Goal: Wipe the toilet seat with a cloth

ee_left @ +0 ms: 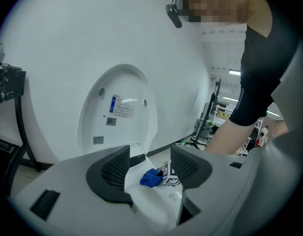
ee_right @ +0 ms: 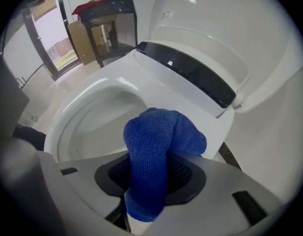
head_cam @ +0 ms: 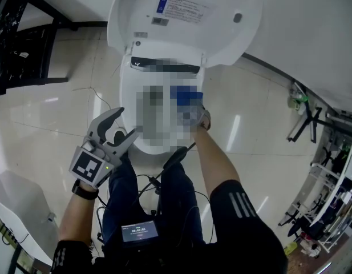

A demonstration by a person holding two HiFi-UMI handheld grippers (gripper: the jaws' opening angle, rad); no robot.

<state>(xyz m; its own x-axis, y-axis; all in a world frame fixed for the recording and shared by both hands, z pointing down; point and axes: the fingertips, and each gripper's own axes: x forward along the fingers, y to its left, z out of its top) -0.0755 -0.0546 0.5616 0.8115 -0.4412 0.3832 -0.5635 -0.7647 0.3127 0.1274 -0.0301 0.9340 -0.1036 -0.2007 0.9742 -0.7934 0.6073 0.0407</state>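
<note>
The white toilet stands with its lid (head_cam: pixel 187 16) raised and its seat (ee_right: pixel 156 90) down around the bowl. A blue cloth (ee_right: pixel 156 146) is bunched between the jaws of my right gripper (ee_right: pixel 151 176), which is shut on it. It presses on the right side of the seat, near the hinge. In the head view the right gripper (head_cam: pixel 193 112) and the cloth (head_cam: pixel 186 95) are partly under a mosaic patch. My left gripper (head_cam: pixel 125 123) hangs open and empty off the seat's front left. The left gripper view looks between its jaws at the cloth (ee_left: pixel 151 177).
A black rack (head_cam: pixel 16 33) stands at the far left and a white bin (head_cam: pixel 21 210) at the near left. Stands and gear (head_cam: pixel 312 124) line the right wall. The person's legs (head_cam: pixel 178 198) and a small screen (head_cam: pixel 140 231) are just before the bowl.
</note>
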